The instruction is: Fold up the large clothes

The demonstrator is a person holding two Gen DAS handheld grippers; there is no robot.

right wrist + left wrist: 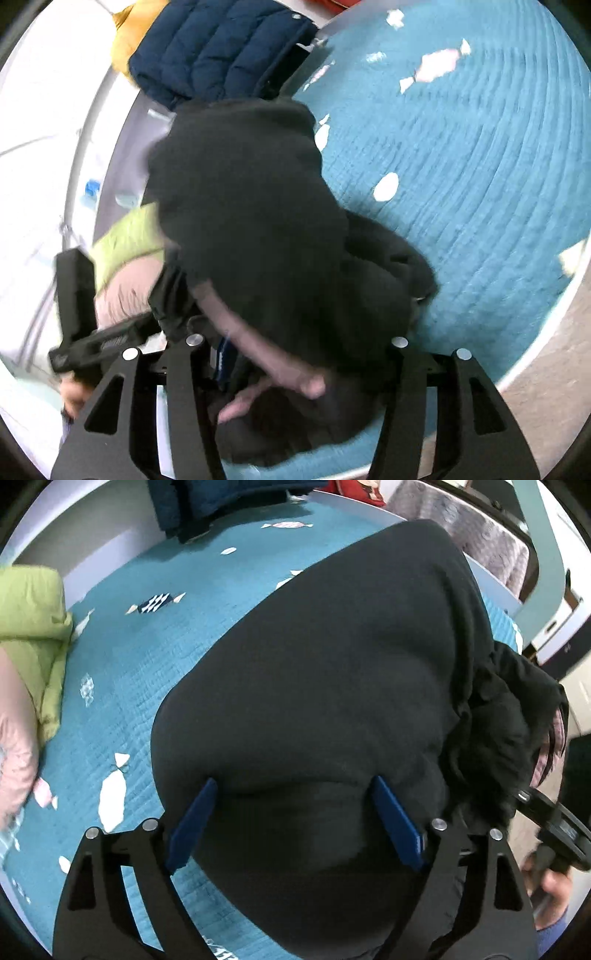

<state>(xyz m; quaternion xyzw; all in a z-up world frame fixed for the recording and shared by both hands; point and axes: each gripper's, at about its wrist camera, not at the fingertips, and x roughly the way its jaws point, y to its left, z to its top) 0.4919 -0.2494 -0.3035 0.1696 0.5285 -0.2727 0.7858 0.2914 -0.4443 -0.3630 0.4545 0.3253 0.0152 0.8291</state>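
Observation:
A large black garment (332, 672) lies bunched on the teal bedspread (147, 657). My left gripper (295, 819) is open, its blue fingers (192, 827) spread wide over the near part of the black cloth. In the right wrist view the same black garment (251, 206) is heaped close in front of the right gripper (295, 369). It covers the fingertips; only a bit of one blue finger (223, 358) shows. A pinkish lining (258, 347) shows at the garment's near edge. The left gripper's body (77, 295) shows at the left.
A navy quilted jacket (214, 48) and a yellow item (125, 40) lie at the bed's far edge. A green and pink quilt (33, 635) lies at the left. The teal bedspread (461, 184) extends to the right. The bed's edge and floor (546, 354) are near right.

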